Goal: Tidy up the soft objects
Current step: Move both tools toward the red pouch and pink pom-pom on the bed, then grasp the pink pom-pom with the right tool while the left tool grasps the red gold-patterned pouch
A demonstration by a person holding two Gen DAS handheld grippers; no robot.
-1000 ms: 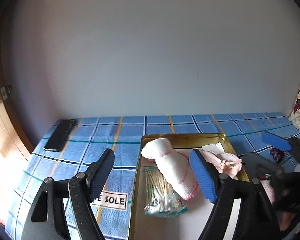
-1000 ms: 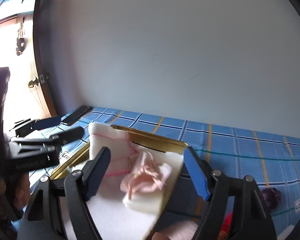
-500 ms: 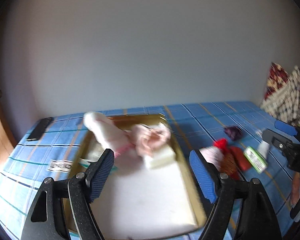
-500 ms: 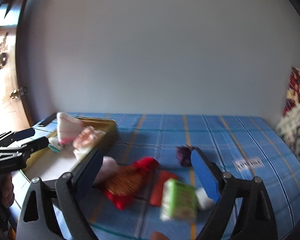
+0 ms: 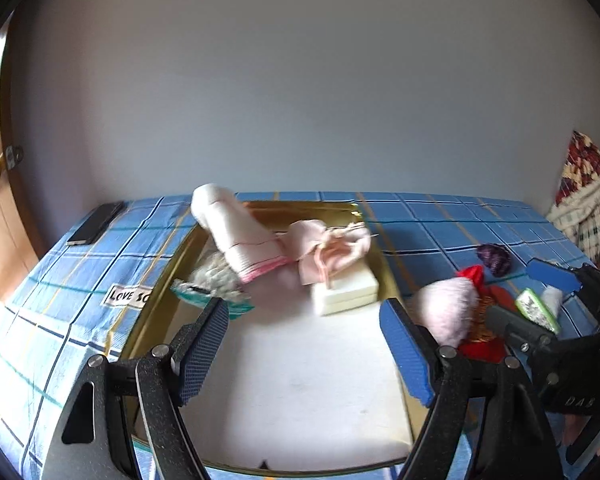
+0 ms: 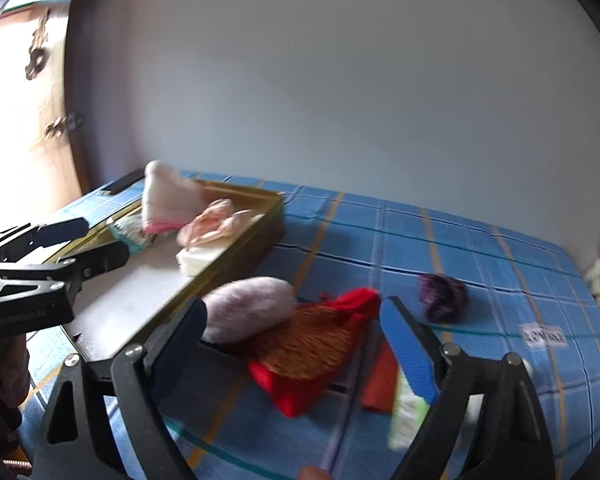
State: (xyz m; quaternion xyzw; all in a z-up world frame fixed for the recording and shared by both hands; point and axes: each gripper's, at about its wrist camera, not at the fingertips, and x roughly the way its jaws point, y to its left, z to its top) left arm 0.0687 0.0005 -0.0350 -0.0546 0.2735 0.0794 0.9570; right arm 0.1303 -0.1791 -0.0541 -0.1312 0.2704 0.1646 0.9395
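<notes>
fluffy pink pouf [image 6: 249, 307] beside gold tray [image 6: 236, 256]

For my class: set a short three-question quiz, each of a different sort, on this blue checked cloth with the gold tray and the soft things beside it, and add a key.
1. True or false: the fluffy pink puff lies inside the gold tray.
2. Which lies farthest from the tray? A) red pouch B) purple ball C) the puff
3. Fill in: the pink ribbon bundle rests on a white ____.

Key
1. False: it lies on the cloth against the tray's outer wall.
2. B
3. block

The left gripper hangs open over the tray; the right gripper is closing, nothing gripped, the pouch between its fingers.
</notes>
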